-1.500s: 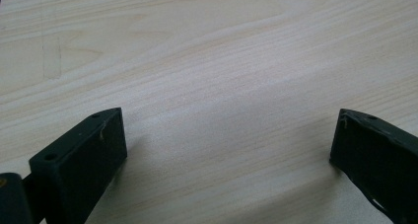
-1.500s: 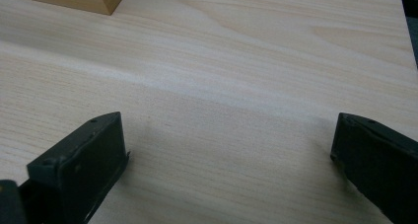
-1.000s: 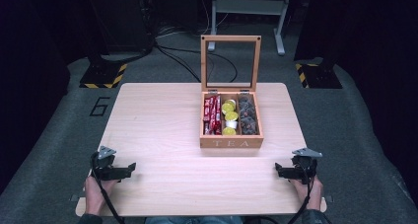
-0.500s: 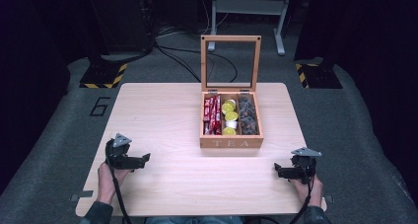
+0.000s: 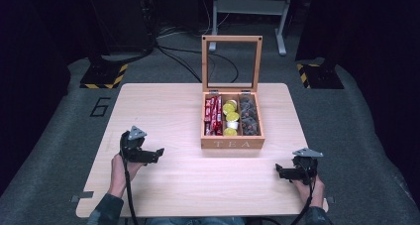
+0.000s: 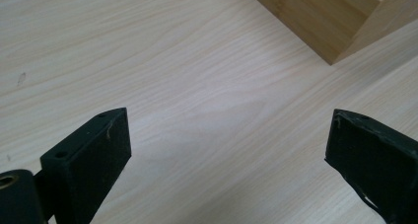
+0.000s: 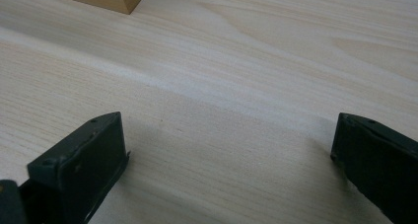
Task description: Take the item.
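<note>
Left tongs (image 5: 159, 152) have moved up and inward off the table's near-left corner since a second ago; right tongs (image 5: 278, 171) barely shifted. Both sets have jaws wide apart, nothing between them, bare wood under each in the gripper views.

Left tongs point right, toward the wooden tea box (image 5: 232, 142), which sits ahead and to their right, near but not touching; its corner shows at top right of the left gripper view. Right tongs point left, box ahead and to their left, a bit further off.

Box lid stands upright, open. Inside: red packets (image 5: 213, 116) in the compartment nearest the left tongs, yellow pods (image 5: 230, 118) in the middle, dark packets (image 5: 248, 117) on the right tongs' side. Front panel reads "TEA".

Table (image 5: 163, 106) between the two tongs is open. Floor beyond the left tongs is marked "6" (image 5: 100, 106).
</note>
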Demonstrator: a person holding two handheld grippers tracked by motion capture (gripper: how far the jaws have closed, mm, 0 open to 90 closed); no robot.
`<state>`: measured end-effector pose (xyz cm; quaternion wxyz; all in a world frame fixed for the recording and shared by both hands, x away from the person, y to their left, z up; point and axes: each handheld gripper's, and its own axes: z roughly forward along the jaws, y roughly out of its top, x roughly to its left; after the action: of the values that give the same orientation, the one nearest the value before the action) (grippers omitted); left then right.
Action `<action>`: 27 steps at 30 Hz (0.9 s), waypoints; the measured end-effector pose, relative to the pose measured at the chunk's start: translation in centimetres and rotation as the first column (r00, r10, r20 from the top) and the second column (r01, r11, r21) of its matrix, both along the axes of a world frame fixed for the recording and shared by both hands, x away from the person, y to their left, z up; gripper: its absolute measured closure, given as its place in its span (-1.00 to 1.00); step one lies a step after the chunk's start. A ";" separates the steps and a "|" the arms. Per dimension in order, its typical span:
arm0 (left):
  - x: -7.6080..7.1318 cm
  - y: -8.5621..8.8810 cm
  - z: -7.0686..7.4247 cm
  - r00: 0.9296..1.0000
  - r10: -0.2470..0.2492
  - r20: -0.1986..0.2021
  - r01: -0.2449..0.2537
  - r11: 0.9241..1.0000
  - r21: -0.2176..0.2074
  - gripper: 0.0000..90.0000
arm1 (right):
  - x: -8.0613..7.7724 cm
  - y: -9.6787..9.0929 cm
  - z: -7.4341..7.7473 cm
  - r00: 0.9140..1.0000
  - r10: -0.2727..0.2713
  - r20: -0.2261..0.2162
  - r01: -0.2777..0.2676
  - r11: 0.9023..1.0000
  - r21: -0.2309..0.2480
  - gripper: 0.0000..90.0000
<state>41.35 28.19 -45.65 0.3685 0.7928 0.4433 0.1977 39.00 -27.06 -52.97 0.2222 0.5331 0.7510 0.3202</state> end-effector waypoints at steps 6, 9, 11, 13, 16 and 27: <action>0.7 -1.1 0.7 0.999 -0.036 0.001 0.036 0.999 0.024 -0.92 | 0.0 0.0 0.0 1.000 0.000 0.000 0.000 1.000 0.000 -1.00; 1.2 -1.9 1.1 0.999 -0.053 -0.003 0.053 0.998 0.021 -0.92 | 0.0 0.0 0.0 1.000 0.002 0.001 -0.002 1.000 0.000 -1.00; 1.4 -2.3 1.3 0.998 -0.060 0.000 0.060 0.998 0.018 -0.92 | 0.0 0.0 0.0 1.000 0.002 0.000 -0.002 1.000 0.000 -1.00; 1.6 -2.8 1.6 0.997 -0.072 0.002 0.071 0.997 0.018 -0.91 | 0.0 0.0 0.0 1.000 0.002 0.001 -0.002 1.000 0.000 -1.00; 2.0 -3.4 1.8 0.997 -0.081 0.011 0.080 0.997 0.020 -0.90 | 0.0 0.0 0.0 1.000 0.003 0.000 -0.003 1.000 0.000 -1.00; 3.7 -5.7 3.1 0.995 -0.098 0.035 0.098 0.995 0.008 -0.91 | 0.0 0.0 0.0 1.000 0.003 0.001 -0.003 1.000 0.000 -1.00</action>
<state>45.09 22.44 -42.53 0.3829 0.8112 0.3967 0.1948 39.00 -27.07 -52.97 0.2221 0.5319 0.7516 0.3207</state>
